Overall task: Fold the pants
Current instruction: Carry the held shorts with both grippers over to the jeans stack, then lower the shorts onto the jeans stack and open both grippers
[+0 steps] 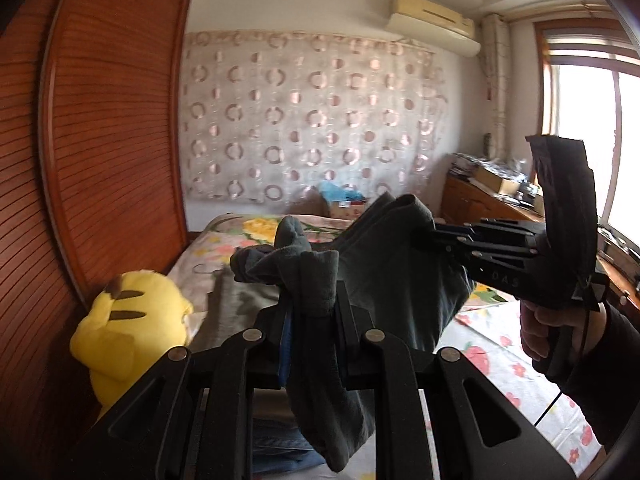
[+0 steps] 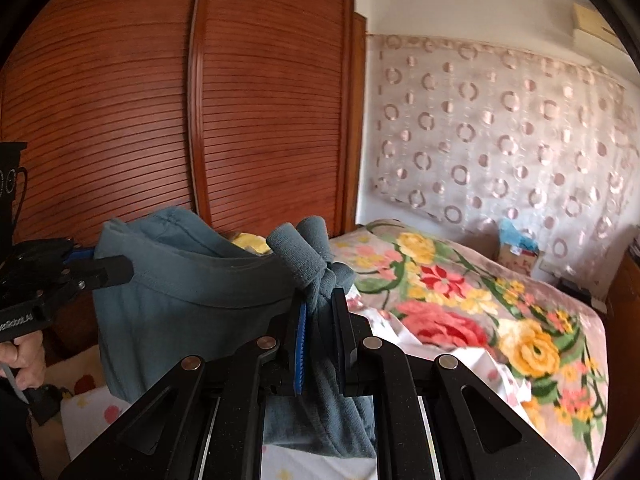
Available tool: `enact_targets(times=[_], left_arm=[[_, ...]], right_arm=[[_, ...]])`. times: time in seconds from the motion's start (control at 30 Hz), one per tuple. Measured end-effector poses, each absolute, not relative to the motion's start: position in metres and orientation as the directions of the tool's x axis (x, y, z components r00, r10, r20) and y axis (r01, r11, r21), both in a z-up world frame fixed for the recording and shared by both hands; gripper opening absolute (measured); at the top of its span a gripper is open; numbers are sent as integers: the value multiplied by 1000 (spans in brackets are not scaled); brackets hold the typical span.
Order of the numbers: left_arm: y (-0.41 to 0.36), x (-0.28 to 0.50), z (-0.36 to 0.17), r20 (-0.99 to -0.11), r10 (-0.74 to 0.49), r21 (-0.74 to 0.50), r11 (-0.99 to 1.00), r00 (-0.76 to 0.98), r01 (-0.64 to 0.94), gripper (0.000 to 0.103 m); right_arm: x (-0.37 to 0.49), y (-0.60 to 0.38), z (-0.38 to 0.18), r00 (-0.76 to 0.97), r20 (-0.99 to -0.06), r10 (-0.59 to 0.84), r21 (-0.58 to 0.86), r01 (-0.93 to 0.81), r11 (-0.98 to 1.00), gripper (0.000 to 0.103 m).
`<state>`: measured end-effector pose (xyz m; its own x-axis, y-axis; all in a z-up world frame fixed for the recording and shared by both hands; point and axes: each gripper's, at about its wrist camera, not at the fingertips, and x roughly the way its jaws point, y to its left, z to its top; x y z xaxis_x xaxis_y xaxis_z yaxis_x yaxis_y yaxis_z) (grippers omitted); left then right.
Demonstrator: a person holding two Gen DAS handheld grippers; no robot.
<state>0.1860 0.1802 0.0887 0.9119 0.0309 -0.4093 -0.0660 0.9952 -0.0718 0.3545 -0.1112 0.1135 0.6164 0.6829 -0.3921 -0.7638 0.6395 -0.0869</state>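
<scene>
Grey-blue pants (image 1: 384, 276) hang in the air above the bed, stretched between both grippers. My left gripper (image 1: 312, 312) is shut on one bunched end of the pants, which droops through the fingers. My right gripper (image 2: 322, 320) is shut on the other bunched end of the pants (image 2: 192, 296). In the left wrist view the right gripper (image 1: 436, 232) comes in from the right and pinches the fabric. In the right wrist view the left gripper (image 2: 116, 268) comes in from the left and pinches the waistband edge.
A bed with a floral blanket (image 2: 480, 304) lies below. A yellow plush toy (image 1: 132, 320) sits at the bed's left by the wooden louvred wardrobe (image 2: 260, 120). Folded jeans (image 1: 276, 444) lie under the left gripper. A cluttered dresser (image 1: 496, 192) stands by the window.
</scene>
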Motion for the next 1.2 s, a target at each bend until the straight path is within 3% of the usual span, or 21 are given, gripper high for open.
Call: enact_targets(times=[0.43, 0.77, 0.93, 1.0, 1.13, 1.2], left_arm=[[229, 192, 45, -463, 92, -165, 968, 881, -187, 19], [244, 188, 29, -474, 116, -202, 950, 873, -236, 19], [251, 195, 12, -535, 119, -203, 943, 837, -264, 19], [253, 194, 9, -542, 119, -208, 940, 832, -270, 19], [254, 190, 12, -549, 113, -216, 938, 828, -271, 23], [253, 186, 15, -549, 122, -207, 938, 827, -277, 32]], right_arm=[[423, -29, 106, 559, -469, 684, -164, -816, 555, 11], [435, 5, 100, 511, -472, 719, -165, -852, 497, 11], [455, 10, 84, 500, -551, 668, -116, -839, 532, 11], [461, 9, 85, 487, -561, 669, -88, -839, 537, 16], [461, -4, 97, 505, -544, 671, -82, -827, 556, 36], [455, -12, 103, 520, -521, 676, -80, -819, 569, 37]])
